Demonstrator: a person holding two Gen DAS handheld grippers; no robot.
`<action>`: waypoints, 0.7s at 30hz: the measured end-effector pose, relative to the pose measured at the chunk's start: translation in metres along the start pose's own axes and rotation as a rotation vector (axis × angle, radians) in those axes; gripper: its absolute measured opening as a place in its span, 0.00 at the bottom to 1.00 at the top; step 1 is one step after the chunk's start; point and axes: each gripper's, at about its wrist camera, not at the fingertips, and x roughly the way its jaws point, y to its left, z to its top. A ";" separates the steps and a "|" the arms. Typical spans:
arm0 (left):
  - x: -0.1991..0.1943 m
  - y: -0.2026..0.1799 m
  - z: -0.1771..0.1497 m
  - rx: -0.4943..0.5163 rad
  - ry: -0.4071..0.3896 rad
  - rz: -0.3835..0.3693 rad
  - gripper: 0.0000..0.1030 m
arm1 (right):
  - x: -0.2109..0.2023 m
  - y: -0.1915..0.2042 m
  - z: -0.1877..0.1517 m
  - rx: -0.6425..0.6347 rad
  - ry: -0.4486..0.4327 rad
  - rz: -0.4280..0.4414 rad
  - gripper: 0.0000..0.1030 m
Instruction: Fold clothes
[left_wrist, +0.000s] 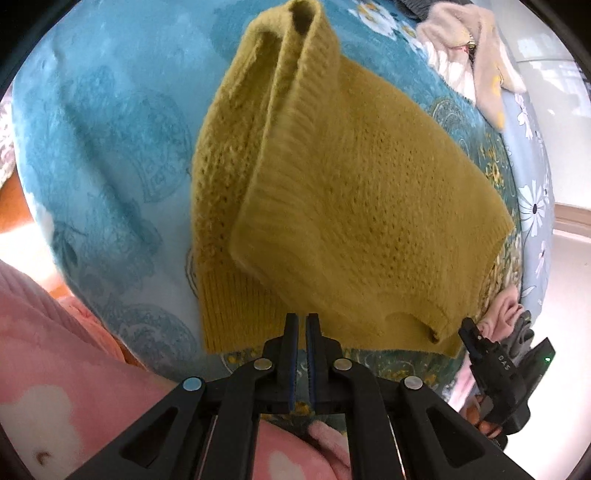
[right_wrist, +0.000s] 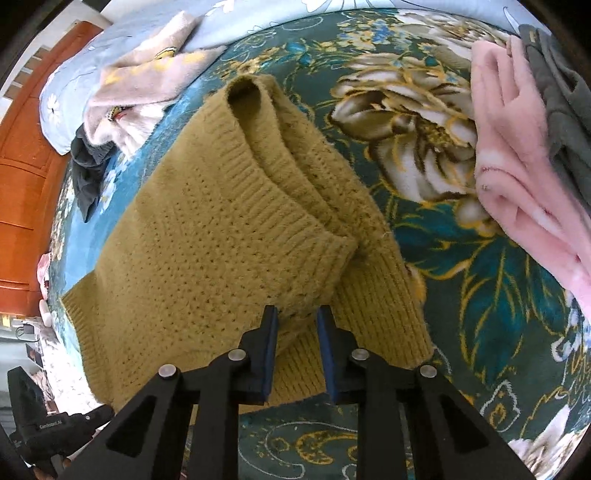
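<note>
My mustard-yellow chunky knit sweater (left_wrist: 332, 192) (right_wrist: 229, 236) lies folded on the teal floral plush blanket (left_wrist: 103, 155) (right_wrist: 461, 277), long axis running away from me w/ ribbed hem nearest. Left claw (left_wrist: 302, 321) is nearly closed, right at the hem, gripping nothing afaict. Right claw (right_wrist: 297, 314) is clamped on a bunched fold.

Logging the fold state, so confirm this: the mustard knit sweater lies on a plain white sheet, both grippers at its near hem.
Wrong on the bedding. In the right wrist view the mustard knit sweater lies on a teal floral blanket, not a plain white sheet. The left gripper and right gripper are at its near hem.
</note>
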 end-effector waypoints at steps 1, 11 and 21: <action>-0.002 0.003 0.000 -0.009 -0.002 -0.005 0.06 | 0.001 -0.001 0.000 0.005 0.002 0.007 0.22; 0.000 0.038 0.015 -0.206 -0.024 -0.101 0.53 | 0.013 -0.001 -0.011 0.042 0.041 0.091 0.33; 0.019 0.047 0.032 -0.253 -0.003 -0.067 0.52 | 0.022 0.002 -0.012 0.051 0.052 0.113 0.35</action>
